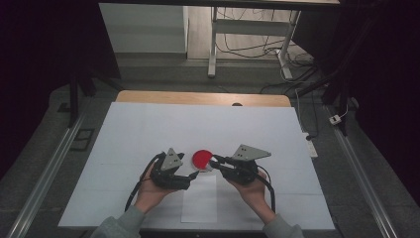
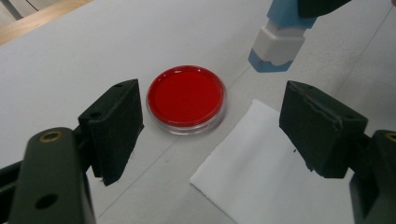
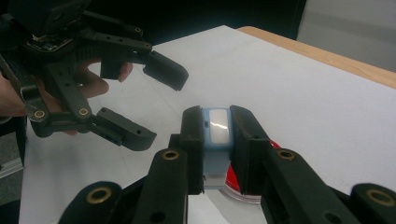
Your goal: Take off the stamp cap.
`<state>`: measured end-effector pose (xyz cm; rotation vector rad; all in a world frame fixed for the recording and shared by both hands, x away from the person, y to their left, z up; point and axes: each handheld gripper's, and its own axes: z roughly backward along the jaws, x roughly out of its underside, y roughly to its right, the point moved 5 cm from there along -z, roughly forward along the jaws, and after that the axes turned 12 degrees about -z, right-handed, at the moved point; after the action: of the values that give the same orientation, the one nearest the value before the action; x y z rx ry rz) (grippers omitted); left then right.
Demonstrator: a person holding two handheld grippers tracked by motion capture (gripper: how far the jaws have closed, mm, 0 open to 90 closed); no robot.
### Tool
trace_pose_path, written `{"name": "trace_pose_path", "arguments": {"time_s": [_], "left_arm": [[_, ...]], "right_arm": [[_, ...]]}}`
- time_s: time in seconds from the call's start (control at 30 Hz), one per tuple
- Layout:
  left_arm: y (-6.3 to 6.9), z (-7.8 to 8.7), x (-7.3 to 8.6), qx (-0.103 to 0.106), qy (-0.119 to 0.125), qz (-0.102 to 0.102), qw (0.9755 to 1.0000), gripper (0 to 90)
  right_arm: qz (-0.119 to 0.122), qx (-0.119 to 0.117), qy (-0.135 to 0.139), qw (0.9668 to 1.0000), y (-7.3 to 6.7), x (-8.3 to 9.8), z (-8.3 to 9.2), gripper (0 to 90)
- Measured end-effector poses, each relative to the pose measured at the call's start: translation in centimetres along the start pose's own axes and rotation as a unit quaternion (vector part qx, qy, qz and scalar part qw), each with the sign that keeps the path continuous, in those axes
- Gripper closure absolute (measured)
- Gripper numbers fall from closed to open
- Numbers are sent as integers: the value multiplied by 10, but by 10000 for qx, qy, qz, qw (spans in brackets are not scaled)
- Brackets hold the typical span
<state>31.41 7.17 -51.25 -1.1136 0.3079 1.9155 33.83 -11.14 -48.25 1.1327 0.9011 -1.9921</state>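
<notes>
Right gripper (image 3: 217,140) clamps a small blue-and-white plastic stamp (image 3: 217,128), held just above the near rim of the round red ink pad in its clear dish (image 2: 186,99). Left gripper (image 2: 210,121) jaws stand wide with nothing between them, just beside the dish. White paper sheet (image 2: 275,172) lies next to the pad on the white table (image 1: 148,129). Broad bare surface beyond; wooden far edge (image 1: 203,97) well apart.

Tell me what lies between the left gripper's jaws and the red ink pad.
Nothing: in the left gripper view, bare white table cover separates the open left gripper from the red ink pad. The white paper sheet lies off to the side.
</notes>
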Motion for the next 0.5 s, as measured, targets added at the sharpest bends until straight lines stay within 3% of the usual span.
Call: {"name": "trace_pose_path", "arguments": {"time_s": [0.5], "left_arm": [[7,-11,-9,94,8,-73,9999,218]], "right_arm": [[10,20,-33,10000,1,1,-1,755]]}}
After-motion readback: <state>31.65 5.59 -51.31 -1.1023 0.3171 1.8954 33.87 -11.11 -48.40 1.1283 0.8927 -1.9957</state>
